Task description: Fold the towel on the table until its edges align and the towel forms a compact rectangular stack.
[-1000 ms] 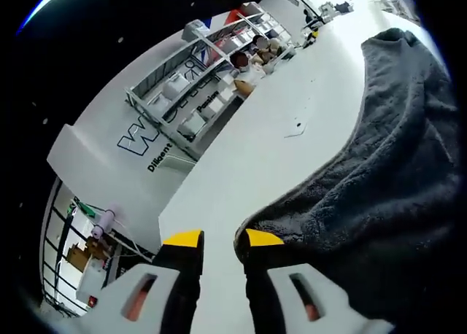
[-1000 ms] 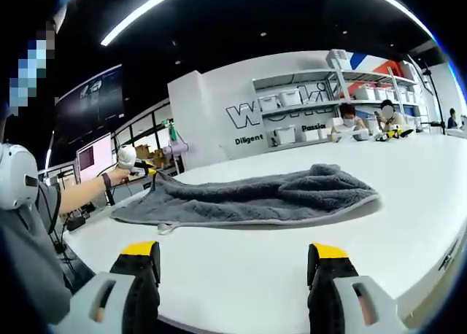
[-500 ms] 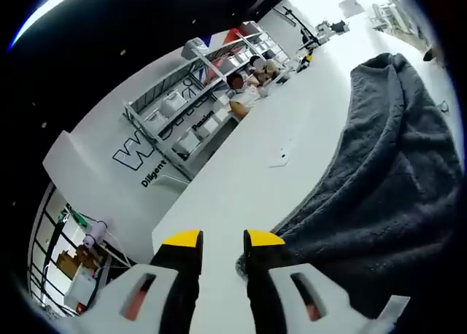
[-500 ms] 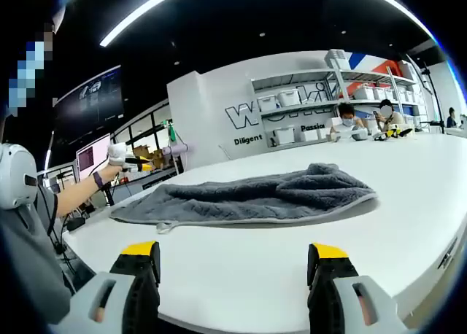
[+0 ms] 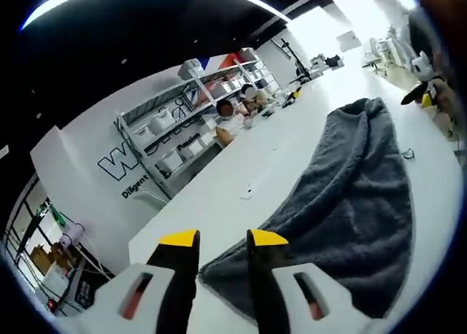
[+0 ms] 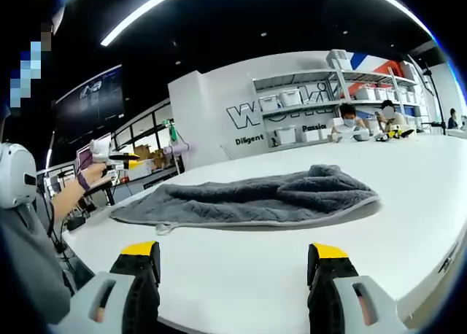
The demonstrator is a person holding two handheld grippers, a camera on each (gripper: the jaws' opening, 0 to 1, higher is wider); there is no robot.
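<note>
Grey terry towel lies spread and rumpled on the white table, one long pale-hemmed edge facing the right gripper view, its far end bunched into soft folds. In the left gripper view the same towel runs lengthwise away from the camera, its near corner lying just beyond the jaw tips.

Along the back wall, metal shelving holds rows of pale storage bins — what is in them is too small to tell. Two people sit at the table's far end.

Left gripper: its yellow-tipped jaws stand close together with a narrow gap, holding nothing, poised above the table edge beside the towel's corner. From the right gripper view, this gripper appears held up off the table in the person's hand, forearm stretched out from the left.

Right gripper: jaws spread wide apart, nothing between them, pointing across bare table toward the towel's long edge — well short of it.
</note>
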